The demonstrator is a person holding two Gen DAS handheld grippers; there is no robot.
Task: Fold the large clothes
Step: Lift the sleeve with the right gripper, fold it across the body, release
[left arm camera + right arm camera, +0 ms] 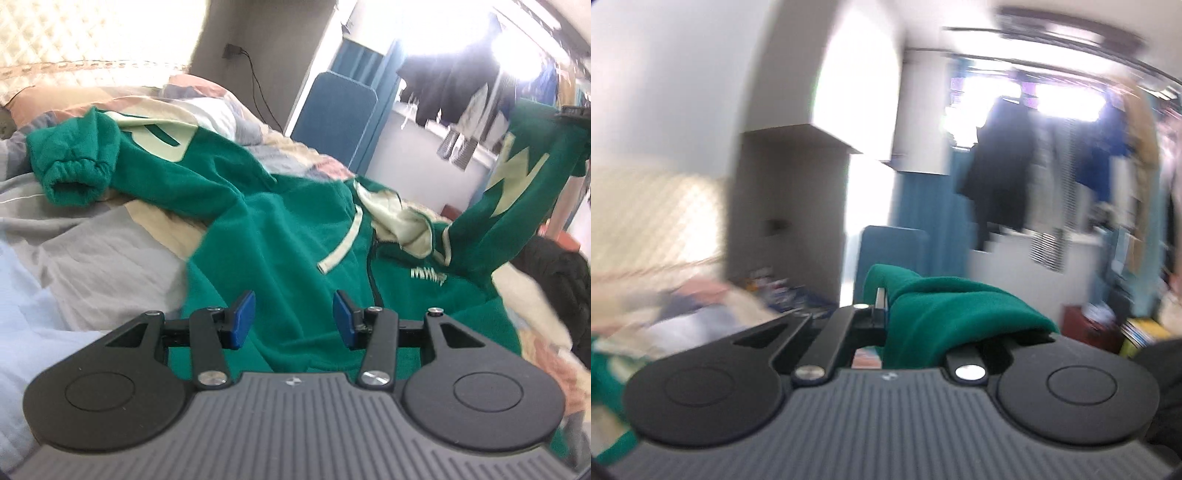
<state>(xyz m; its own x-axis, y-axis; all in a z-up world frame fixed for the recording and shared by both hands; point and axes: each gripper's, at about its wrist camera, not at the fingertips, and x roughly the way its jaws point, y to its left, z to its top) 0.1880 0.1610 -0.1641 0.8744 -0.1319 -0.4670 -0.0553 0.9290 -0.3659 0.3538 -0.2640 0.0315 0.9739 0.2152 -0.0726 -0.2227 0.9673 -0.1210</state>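
Blue-padded fingers of the left gripper (293,319) stand spread apart with nothing between them, low in the centre of the left wrist view, hovering over the body of the green fleece zip-up hoodie with pale mint lettering and drawstring (280,236). That garment lies face up and rumpled across the patchwork quilt in grey, cream and peach (92,236), filling the middle of the frame. One sleeve with its gathered cuff (74,173) sprawls toward the upper left. The other sleeve (517,184) is lifted high at the right edge. In the blurred right wrist view, the right gripper (905,314) is clamped on a bunch of that green fleece at lower centre; the cloth hides one finger.

Folding looks barely begun. No crease is set, the hood is bunched, and both sleeves remain to be brought in before the body can be folded.
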